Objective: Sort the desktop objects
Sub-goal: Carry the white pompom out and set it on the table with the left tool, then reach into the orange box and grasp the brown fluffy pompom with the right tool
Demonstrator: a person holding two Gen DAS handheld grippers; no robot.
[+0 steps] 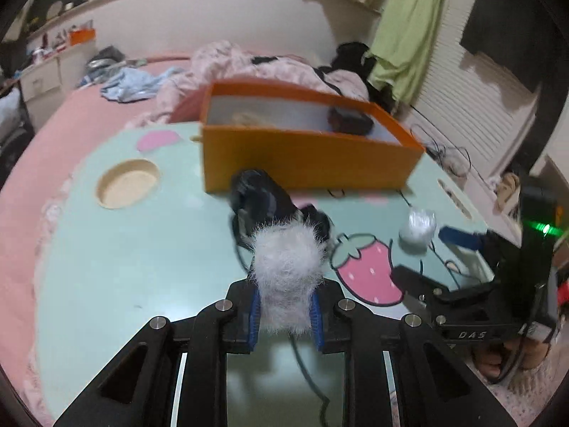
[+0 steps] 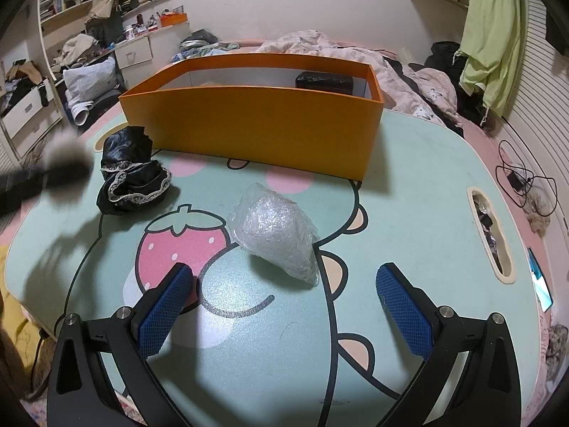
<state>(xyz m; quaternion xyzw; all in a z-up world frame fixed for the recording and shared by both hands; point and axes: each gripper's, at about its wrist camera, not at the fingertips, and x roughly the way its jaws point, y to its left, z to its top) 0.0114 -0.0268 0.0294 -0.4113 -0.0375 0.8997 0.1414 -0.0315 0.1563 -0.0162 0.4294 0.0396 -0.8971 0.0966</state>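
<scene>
The left wrist view alone shows the left gripper (image 1: 286, 306) clamped tight on a white fluffy pompom-like object (image 1: 287, 277), the fur bulging out between its blue pads (image 1: 253, 315) while a thin dark cord (image 1: 306, 370) trails down from it toward the camera. The right wrist view shows that same furry thing only as a grey blur (image 2: 67, 160) at the left edge. What the right wrist view adds is a clear look at the right gripper (image 2: 284, 304), its jaws spread wide and holding nothing, with a crumpled clear plastic bundle (image 2: 277, 235) lying on the mint cartoon table (image 2: 409, 192) just ahead of the fingertips, nearer the middle than either pad. A black lace-trimmed cloth (image 2: 133, 174) lies beside the printed strawberry (image 2: 181, 245), just in front of the orange box (image 2: 256, 124). Inside the box, at its far right corner, sits a black case (image 2: 324, 80). From the left wrist view the cloth (image 1: 259, 203) sits just beyond the held fluff, touching the box's near wall (image 1: 306, 160).
</scene>
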